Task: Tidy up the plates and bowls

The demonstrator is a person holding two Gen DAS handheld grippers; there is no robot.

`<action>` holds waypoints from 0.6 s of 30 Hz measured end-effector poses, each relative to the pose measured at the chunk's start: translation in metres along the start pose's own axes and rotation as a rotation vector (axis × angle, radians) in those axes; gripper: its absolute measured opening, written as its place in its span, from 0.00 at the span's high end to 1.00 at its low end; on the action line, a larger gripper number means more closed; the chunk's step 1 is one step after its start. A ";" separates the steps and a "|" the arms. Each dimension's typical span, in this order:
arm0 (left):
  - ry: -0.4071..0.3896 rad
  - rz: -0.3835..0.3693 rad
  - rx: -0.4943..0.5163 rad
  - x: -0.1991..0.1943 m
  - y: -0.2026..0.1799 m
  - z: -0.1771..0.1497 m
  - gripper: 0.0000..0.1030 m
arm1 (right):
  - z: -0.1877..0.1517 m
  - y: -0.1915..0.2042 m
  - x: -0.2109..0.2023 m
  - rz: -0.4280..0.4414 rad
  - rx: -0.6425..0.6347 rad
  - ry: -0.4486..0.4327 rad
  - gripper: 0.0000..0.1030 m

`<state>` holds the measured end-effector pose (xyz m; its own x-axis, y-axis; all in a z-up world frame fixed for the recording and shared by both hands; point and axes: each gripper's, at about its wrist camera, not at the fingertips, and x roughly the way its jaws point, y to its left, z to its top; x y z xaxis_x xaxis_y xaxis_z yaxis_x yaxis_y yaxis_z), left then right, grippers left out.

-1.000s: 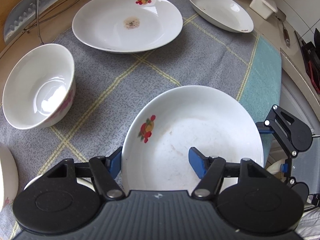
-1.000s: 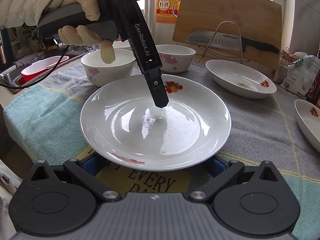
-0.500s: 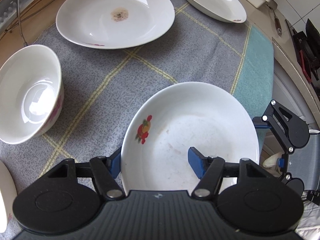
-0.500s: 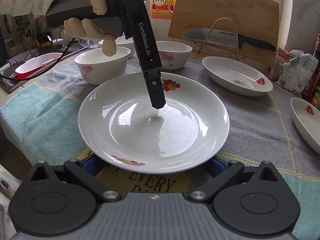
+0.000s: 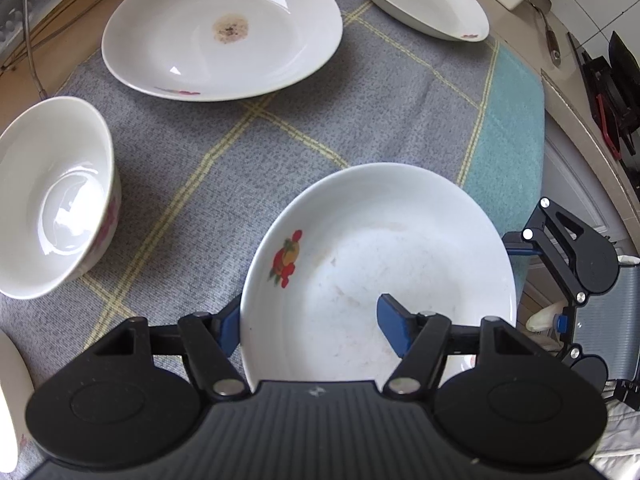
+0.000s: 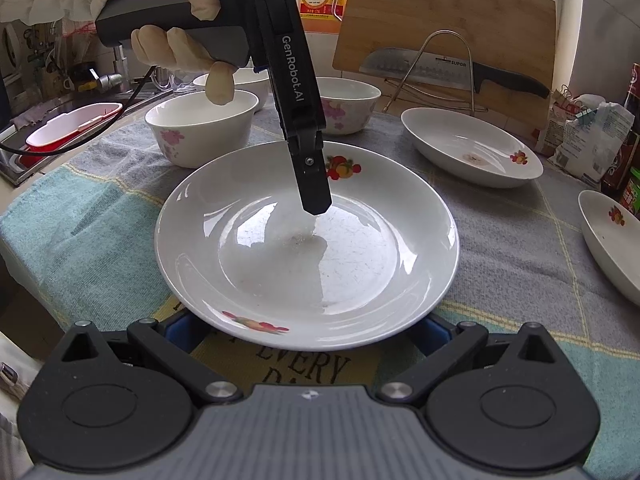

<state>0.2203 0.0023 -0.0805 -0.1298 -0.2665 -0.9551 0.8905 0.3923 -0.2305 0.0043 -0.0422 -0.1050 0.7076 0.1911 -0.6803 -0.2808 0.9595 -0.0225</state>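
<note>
Grey checked cloth (image 5: pixel 360 92) | left hand-held gripper (image 5: pixel 312 320) pinching plate (image 5: pixel 380 264), stained | right hand-held gripper (image 6: pixel 308 332): cannot tell

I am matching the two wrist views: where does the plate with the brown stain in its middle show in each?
Left wrist view: the stained plate lies top centre, beyond the plate the left gripper holds.
Right wrist view: right of centre, before the cutting board.
Shared landmark: the grey checked cloth.

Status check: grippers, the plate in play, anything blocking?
Left gripper shut on near plate rim. Right gripper at plate's opposite edge, grip hidden. Stained plate and bowl nearby, path clear.
</note>
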 end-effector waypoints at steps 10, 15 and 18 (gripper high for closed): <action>-0.013 -0.010 -0.004 -0.005 0.001 -0.002 0.35 | 0.001 -0.003 -0.001 0.001 -0.009 0.024 0.00; -0.017 -0.006 -0.010 -0.006 -0.003 0.000 0.35 | 0.002 -0.006 -0.004 0.006 -0.014 0.031 0.00; -0.021 -0.005 -0.015 -0.008 -0.005 0.001 0.35 | 0.003 -0.008 -0.006 0.007 -0.017 0.033 0.00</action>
<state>0.2177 0.0013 -0.0715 -0.1250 -0.2872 -0.9497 0.8832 0.4038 -0.2384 0.0047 -0.0506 -0.0986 0.6835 0.1907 -0.7046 -0.2972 0.9543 -0.0300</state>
